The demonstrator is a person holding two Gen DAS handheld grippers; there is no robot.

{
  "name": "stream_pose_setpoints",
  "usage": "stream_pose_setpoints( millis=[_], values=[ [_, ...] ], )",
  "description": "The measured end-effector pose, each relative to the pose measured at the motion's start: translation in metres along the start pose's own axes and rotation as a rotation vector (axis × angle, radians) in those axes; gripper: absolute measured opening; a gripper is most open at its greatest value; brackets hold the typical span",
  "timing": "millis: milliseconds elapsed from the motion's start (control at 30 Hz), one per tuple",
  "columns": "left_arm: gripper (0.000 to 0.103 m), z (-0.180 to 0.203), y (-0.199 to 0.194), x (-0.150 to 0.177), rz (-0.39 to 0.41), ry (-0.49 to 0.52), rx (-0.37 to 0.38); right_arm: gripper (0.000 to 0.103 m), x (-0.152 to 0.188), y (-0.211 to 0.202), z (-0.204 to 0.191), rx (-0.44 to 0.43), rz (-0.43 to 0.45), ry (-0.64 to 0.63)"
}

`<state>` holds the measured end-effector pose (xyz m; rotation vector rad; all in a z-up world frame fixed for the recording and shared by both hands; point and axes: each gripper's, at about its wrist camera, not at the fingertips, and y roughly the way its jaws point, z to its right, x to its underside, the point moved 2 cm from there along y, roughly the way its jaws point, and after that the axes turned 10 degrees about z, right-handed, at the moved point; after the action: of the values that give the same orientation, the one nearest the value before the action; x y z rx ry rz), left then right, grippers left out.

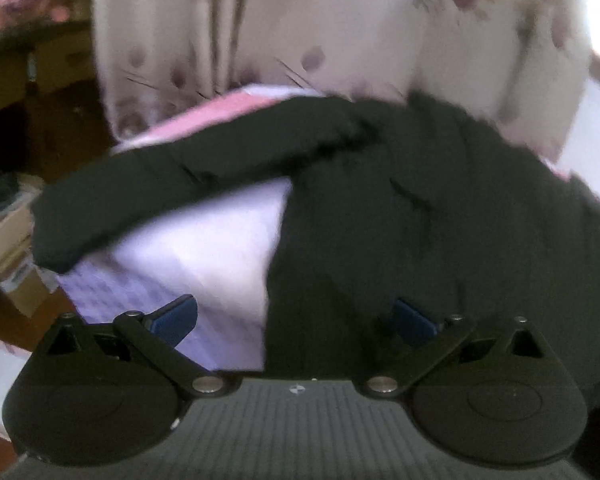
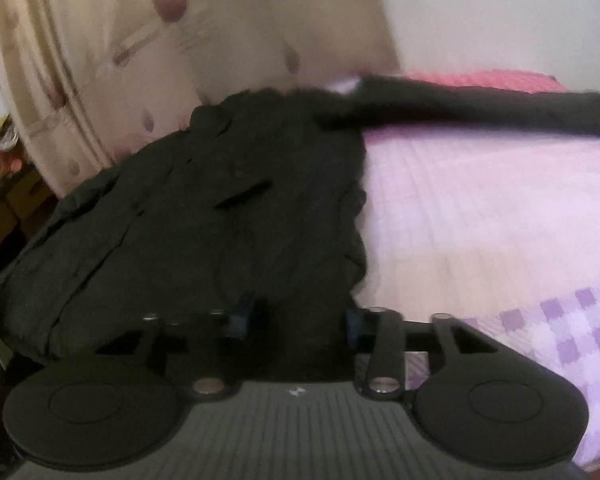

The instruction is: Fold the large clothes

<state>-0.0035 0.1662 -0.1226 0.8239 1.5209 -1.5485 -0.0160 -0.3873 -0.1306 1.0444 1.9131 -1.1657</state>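
Both wrist views motion-blurred; fine detail unreliable.

Black jacket (image 1: pixel 420 208) lies spread on a bed (image 1: pixel 204 248) covered with a pink and lilac checked sheet. In the left wrist view one sleeve (image 1: pixel 148 192) stretches out to the left across the sheet, cuff end near the bed's left edge; the body of the garment fills the centre and right. In the right wrist view the jacket (image 2: pixel 220 208) body sits left of centre, rumpled along its right border, and the other sleeve (image 2: pixel 480 108) runs out to the right along the far side of the bed, in front of a pink-red patch of bedding.

Left tool (image 1: pixel 294 320): jaws spread wide, blue pads well apart. The left pad is over bare sheet, the right pad over black fabric, and the jacket's lower left edge runs between them. No pad presses on the cloth.

Right tool (image 2: pixel 296 322): jaws partly closed, a moderate gap between the blue pads. It is low over the jacket's near hem; dark cloth fills the gap. Whether the pads pinch it cannot be told, black on black and blurred.

Background: cream curtain (image 1: pixel 260 32) with mauve spots behind the bed; cardboard boxes (image 1: pixel 12 248) on the floor at the left.
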Motion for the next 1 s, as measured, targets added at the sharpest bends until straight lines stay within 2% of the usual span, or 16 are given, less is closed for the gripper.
stream_pose_setpoints(
  millis=[33, 67, 100, 133, 200, 300, 467, 500, 533, 567, 600, 633, 700, 767, 900, 1000],
  values=[
    [0.078, 0.003, 0.004, 0.004, -0.010, 0.021, 0.024, 0.031, 0.003, -0.002, 0.004, -0.006, 0.003, 0.023],
    [0.067, 0.003, 0.006, 0.006, -0.018, 0.024, 0.057, 0.030, 0.005, -0.002, 0.006, -0.002, 0.005, 0.031],
    [0.047, 0.003, 0.006, 0.006, -0.024, 0.008, 0.099, 0.029, 0.006, -0.004, 0.006, 0.001, 0.005, 0.036],
    [0.034, 0.003, 0.004, 0.003, -0.018, -0.001, 0.116, 0.029, 0.003, 0.000, 0.007, 0.000, 0.004, 0.043],
    [0.028, 0.001, -0.003, -0.006, 0.017, 0.021, 0.101, 0.027, 0.006, -0.007, 0.006, 0.000, 0.003, 0.056],
    [0.027, -0.010, -0.013, -0.018, 0.056, 0.002, 0.080, 0.026, 0.014, -0.012, 0.001, -0.015, -0.006, 0.085],
    [0.027, -0.015, -0.012, -0.019, 0.033, 0.031, 0.046, 0.026, 0.028, -0.021, -0.006, -0.045, -0.040, 0.138],
    [0.033, -0.012, -0.015, -0.020, 0.041, 0.047, 0.033, 0.026, 0.029, -0.023, -0.006, -0.043, -0.042, 0.141],
    [0.051, -0.008, -0.020, -0.021, 0.065, 0.067, 0.013, 0.027, 0.027, -0.025, -0.005, -0.043, -0.042, 0.150],
    [0.065, -0.005, -0.026, -0.024, 0.089, 0.081, 0.012, 0.028, 0.024, -0.027, -0.002, -0.057, -0.045, 0.176],
    [0.090, -0.003, -0.032, -0.027, 0.124, 0.089, 0.023, 0.032, 0.019, -0.030, 0.001, -0.073, -0.035, 0.204],
    [0.103, 0.001, -0.042, -0.033, 0.172, 0.091, 0.038, 0.036, 0.013, -0.036, 0.007, -0.074, -0.010, 0.228],
    [0.103, 0.012, -0.055, -0.043, 0.249, 0.101, 0.065, 0.072, -0.006, -0.047, 0.021, -0.057, 0.079, 0.279],
    [0.103, 0.029, -0.056, -0.058, 0.272, 0.112, 0.104, 0.091, -0.025, -0.057, 0.041, -0.038, 0.175, 0.327],
    [0.103, 0.061, -0.025, -0.082, 0.265, 0.058, 0.178, 0.091, -0.058, -0.053, 0.097, 0.029, 0.294, 0.487],
    [0.103, 0.086, 0.011, -0.096, 0.275, -0.023, 0.194, 0.091, -0.079, -0.035, 0.147, 0.083, 0.343, 0.582]
  ],
)
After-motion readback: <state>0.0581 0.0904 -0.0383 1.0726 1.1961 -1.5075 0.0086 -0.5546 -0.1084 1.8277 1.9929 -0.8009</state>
